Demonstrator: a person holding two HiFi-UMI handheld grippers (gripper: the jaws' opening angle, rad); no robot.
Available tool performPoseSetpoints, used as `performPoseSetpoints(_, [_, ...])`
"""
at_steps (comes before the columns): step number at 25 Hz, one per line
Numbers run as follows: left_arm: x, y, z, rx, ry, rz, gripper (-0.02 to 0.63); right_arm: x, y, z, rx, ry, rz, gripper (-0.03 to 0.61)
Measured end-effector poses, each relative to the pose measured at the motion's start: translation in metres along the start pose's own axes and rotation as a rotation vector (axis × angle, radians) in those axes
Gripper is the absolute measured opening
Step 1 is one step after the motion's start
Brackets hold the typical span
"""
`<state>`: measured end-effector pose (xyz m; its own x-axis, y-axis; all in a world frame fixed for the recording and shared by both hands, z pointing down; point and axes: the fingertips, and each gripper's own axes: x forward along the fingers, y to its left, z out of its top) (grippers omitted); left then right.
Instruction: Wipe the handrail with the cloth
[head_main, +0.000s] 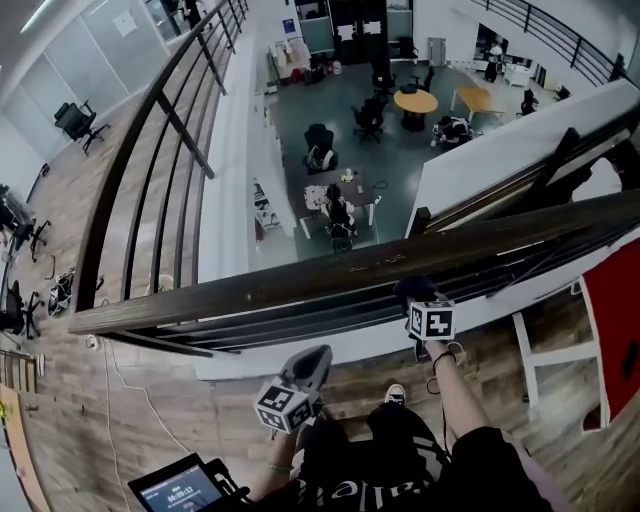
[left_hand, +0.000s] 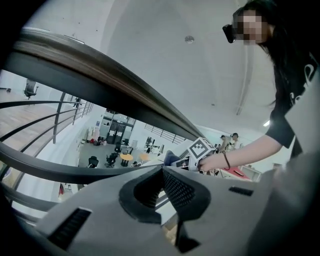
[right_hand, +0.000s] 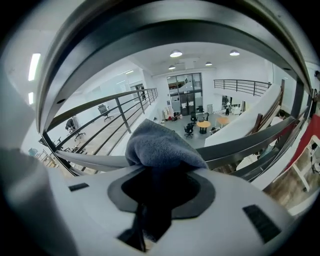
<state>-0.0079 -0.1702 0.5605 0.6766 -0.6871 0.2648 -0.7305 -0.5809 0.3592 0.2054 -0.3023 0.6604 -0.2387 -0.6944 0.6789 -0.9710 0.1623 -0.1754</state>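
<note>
The dark wooden handrail (head_main: 300, 285) crosses the head view from lower left to upper right. My right gripper (head_main: 414, 297) is up against its near side, shut on a blue-grey cloth (head_main: 412, 289) that touches the rail. In the right gripper view the cloth (right_hand: 160, 147) bulges out of my right gripper (right_hand: 161, 172), just under the handrail (right_hand: 150, 30). My left gripper (head_main: 312, 362) hangs lower, below the rail and apart from it, its jaws shut on nothing. Seen from my left gripper (left_hand: 162, 172), the handrail (left_hand: 100, 75) arches overhead, with the cloth (left_hand: 170, 157) far off.
Thin metal rails (head_main: 330, 320) run under the handrail, with an open drop to an office floor with tables and chairs (head_main: 415, 100) beyond. A red cabinet (head_main: 615, 320) and a white shelf frame (head_main: 550, 350) stand at right. A screen device (head_main: 180, 490) is at lower left.
</note>
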Motion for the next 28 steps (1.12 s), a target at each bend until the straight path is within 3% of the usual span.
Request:
performPoseSetpoints(10, [0.089, -0.09, -0.018, 0.004, 0.016, -0.024, 0.0, -0.036, -0.171, 0.001, -0.044, -0.007, -0.019, 0.103])
performPoseSetpoints(18, [0.11, -0.105, -0.011, 0.003, 0.034, -0.012, 0.0, -0.055, -0.289, 0.025, -0.058, 0.016, -0.134, 0.103])
performPoseSetpoints(28, [0.106, -0.098, -0.008, -0.012, 0.054, 0.037, 0.0, -0.075, -0.41, 0.037, 0.062, 0.043, -0.297, 0.103])
